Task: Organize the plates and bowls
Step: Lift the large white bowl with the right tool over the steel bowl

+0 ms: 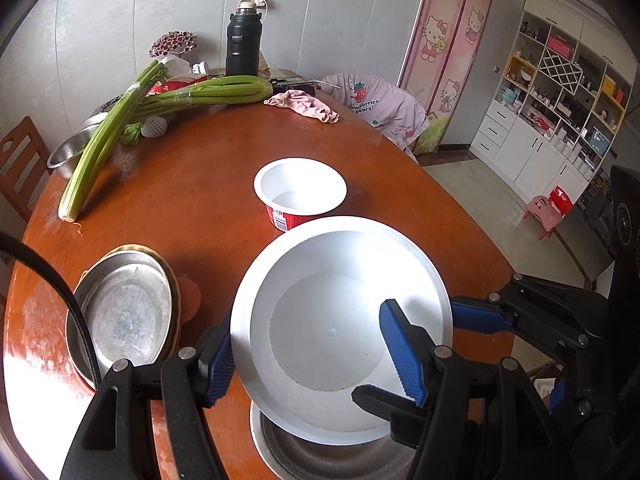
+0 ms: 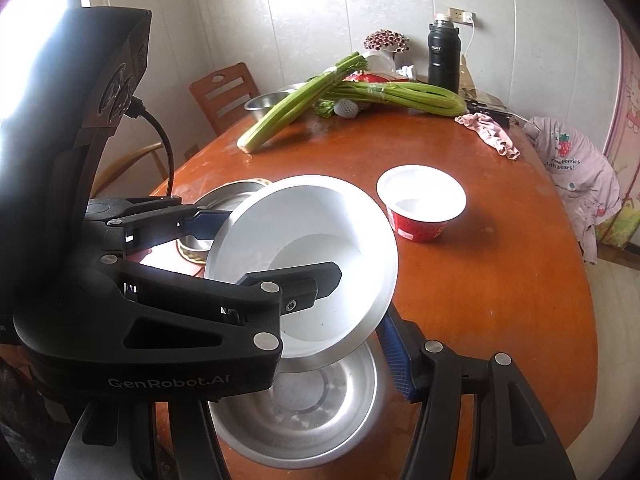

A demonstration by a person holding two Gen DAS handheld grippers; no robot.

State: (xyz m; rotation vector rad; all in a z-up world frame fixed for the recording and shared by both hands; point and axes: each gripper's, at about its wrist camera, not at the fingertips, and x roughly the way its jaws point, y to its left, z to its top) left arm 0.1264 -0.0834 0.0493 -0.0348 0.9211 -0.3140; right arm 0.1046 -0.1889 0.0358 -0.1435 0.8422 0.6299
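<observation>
Left gripper (image 1: 316, 348) clamps the white bowl (image 1: 340, 320) across its left rim, one blue pad outside the wall, the other inside the well. Right gripper (image 2: 352, 320) pinches the same bowl at the opposite rim: blue finger (image 2: 394, 356) under the outer wall, the other finger hidden behind the left tool. Both clenched on it. Bowl is lifted and tilted, hanging over the steel bowl (image 2: 296, 400) that sits at the counter's near edge.

Handling, as a guess: looks thin, stiff, light; smooth wall is likely slippery, so a rim pinch on opposite sides is the sensible hold, kept even so it doesn't tip further. Could dent or clatter if dropped onto the steel one.

Outward: red cup (image 1: 300, 196) with white inside stands just beyond, mid-counter. Stacked metal plates (image 1: 124, 312) lie toward the left edge. Celery (image 1: 120, 128), a dark flask (image 1: 244, 44) and a pink cloth (image 1: 304, 106) sit along the far edge of the counter (image 1: 200, 168).
</observation>
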